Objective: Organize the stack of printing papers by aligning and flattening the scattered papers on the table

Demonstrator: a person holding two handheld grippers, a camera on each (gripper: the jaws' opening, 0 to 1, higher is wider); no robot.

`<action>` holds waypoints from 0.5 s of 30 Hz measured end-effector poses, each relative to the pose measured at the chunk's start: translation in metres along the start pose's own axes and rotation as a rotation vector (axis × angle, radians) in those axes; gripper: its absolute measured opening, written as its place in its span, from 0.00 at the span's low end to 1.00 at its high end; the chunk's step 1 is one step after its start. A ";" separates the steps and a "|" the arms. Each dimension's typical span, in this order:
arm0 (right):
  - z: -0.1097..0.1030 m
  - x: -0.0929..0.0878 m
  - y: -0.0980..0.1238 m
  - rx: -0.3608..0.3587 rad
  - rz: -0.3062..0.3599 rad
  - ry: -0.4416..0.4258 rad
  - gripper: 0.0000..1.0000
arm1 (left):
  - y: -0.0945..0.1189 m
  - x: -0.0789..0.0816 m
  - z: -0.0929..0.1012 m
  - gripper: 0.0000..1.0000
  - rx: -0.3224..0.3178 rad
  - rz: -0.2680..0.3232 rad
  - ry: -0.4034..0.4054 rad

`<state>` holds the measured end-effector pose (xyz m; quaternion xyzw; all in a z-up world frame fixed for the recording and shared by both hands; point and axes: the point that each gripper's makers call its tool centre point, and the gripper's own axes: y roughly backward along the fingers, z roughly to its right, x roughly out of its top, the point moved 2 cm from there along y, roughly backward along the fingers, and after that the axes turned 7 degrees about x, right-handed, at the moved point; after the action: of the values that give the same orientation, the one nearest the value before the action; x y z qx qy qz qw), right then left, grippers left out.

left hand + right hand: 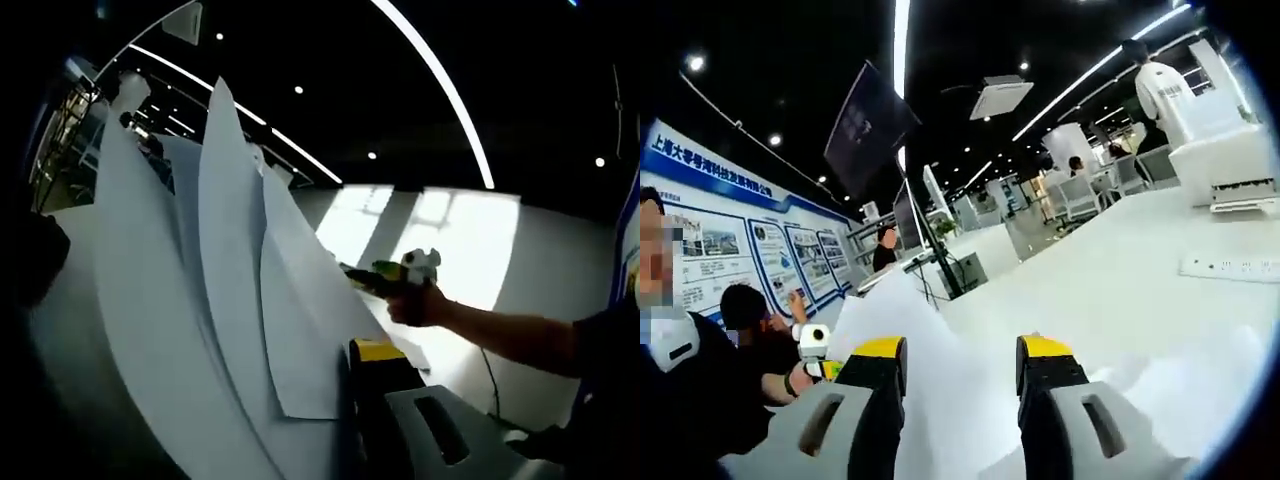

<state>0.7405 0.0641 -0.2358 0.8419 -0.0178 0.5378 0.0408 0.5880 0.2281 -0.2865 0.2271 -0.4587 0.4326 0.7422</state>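
Several large white sheets of printing paper (215,300) stand fanned and curving upward in my left gripper view, their pointed corners rising toward the dark ceiling, their lower edges on the pale white worktop (560,290). My left claw (375,400) sits at the near bottom of that view: one black jaw with a yellow tip shows just to the right of the sheets, pressed against or right beside the nearest sheet, and the second jaw is hidden behind the paper, so I cannot tell how wide this claw stands or whether it grips anything. Farther off to the right, my hand (415,300) holds the other gripper by its handle, close to the far edge of the sheets.

In my right gripper view, my right claw (955,365) stands wide, its two yellow-tipped black jaws well apart, with white paper (940,370) lying between and beyond them on the white worktop (1120,280). The paper rises in a soft hump to the left of the jaws. A white power strip (1230,267) lies on the worktop at the far right. A person in dark clothes (750,340) sits at the near left.
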 end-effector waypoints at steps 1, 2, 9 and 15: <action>0.001 0.000 -0.001 0.002 -0.003 0.000 0.39 | 0.000 0.000 0.000 0.11 0.000 -0.001 -0.001; 0.003 -0.001 -0.003 0.009 -0.015 0.001 0.40 | 0.000 -0.001 0.000 0.11 0.000 -0.003 -0.005; 0.014 -0.006 -0.023 0.044 -0.091 0.018 0.40 | -0.001 -0.001 0.002 0.11 -0.004 0.000 -0.012; 0.015 -0.010 -0.023 0.067 -0.136 0.007 0.25 | -0.001 -0.001 0.003 0.11 -0.005 0.000 -0.008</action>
<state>0.7512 0.0854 -0.2524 0.8402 0.0576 0.5370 0.0491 0.5873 0.2252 -0.2864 0.2271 -0.4626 0.4306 0.7409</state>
